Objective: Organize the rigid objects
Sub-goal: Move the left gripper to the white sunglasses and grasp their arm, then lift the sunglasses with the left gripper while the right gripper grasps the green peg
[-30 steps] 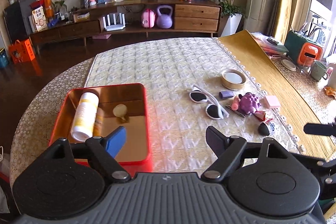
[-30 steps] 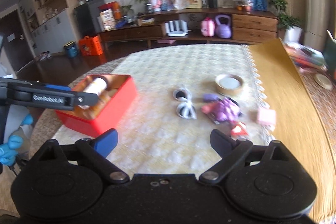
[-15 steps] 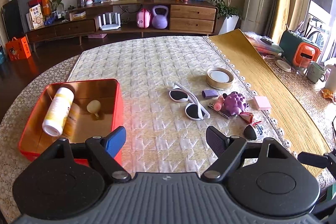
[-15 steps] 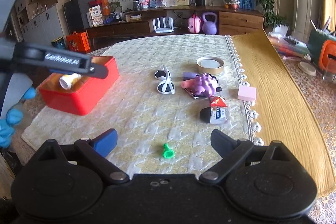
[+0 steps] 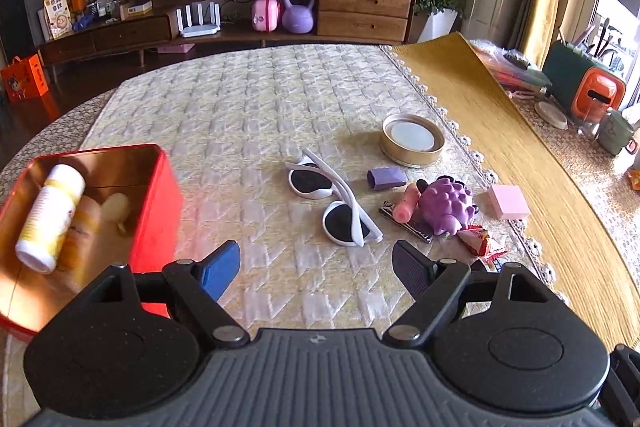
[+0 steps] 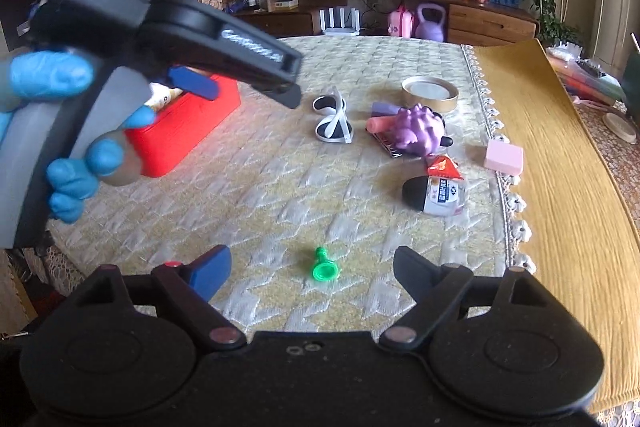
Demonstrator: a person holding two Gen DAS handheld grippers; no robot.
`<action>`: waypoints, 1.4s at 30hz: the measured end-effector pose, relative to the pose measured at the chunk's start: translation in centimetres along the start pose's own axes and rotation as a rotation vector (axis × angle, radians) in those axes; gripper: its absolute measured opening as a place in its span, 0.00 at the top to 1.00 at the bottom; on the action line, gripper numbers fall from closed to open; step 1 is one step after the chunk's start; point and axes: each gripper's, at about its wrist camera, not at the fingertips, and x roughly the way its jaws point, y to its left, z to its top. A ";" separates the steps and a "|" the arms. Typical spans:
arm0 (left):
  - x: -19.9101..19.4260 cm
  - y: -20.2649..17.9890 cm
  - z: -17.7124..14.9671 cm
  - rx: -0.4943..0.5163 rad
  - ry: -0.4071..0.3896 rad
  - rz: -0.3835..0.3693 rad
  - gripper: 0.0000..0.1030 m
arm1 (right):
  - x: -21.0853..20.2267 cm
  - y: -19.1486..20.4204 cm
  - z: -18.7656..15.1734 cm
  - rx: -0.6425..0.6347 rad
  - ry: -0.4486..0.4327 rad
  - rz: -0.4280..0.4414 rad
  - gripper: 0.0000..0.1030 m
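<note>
A red tin box (image 5: 158, 187) (image 6: 192, 131) at the left holds a white bottle (image 5: 50, 215). White sunglasses (image 5: 336, 203) (image 6: 332, 119) lie mid-table. Right of them lie a purple toy (image 5: 448, 205) (image 6: 420, 127), a purple block (image 5: 386, 177), a round tin lid (image 5: 412, 139) (image 6: 430, 93), a pink block (image 5: 509, 201) (image 6: 503, 157), a red wrapper (image 5: 478, 241) and a black-capped bottle (image 6: 434, 193). A green cap (image 6: 324, 267) lies just ahead of my right gripper (image 6: 312, 267). My left gripper (image 5: 316, 263) is open and empty, short of the sunglasses. My right gripper is open and empty.
The table carries a quilted cream mat (image 5: 248, 115) and a yellow runner (image 5: 520, 147) at the right. An orange and green appliance (image 5: 588, 91) and a mug (image 5: 616, 133) stand at the far right. A wooden sideboard (image 5: 240, 23) stands behind.
My left gripper has swung right from over the red box toward the sunglasses. My right gripper has pulled back, so the green cap and the black-capped bottle came into view.
</note>
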 end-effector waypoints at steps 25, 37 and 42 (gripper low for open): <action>9.5 -2.0 1.3 -0.045 0.097 0.028 0.19 | 2.6 -0.4 -0.3 -0.067 0.054 0.070 0.50; 10.1 -2.7 1.3 -0.001 0.058 0.060 0.23 | 2.6 0.0 -0.5 -0.095 0.044 0.048 0.60; 9.7 -3.0 1.3 0.030 0.038 0.048 0.51 | 2.5 0.0 -0.5 -0.102 0.043 0.032 0.67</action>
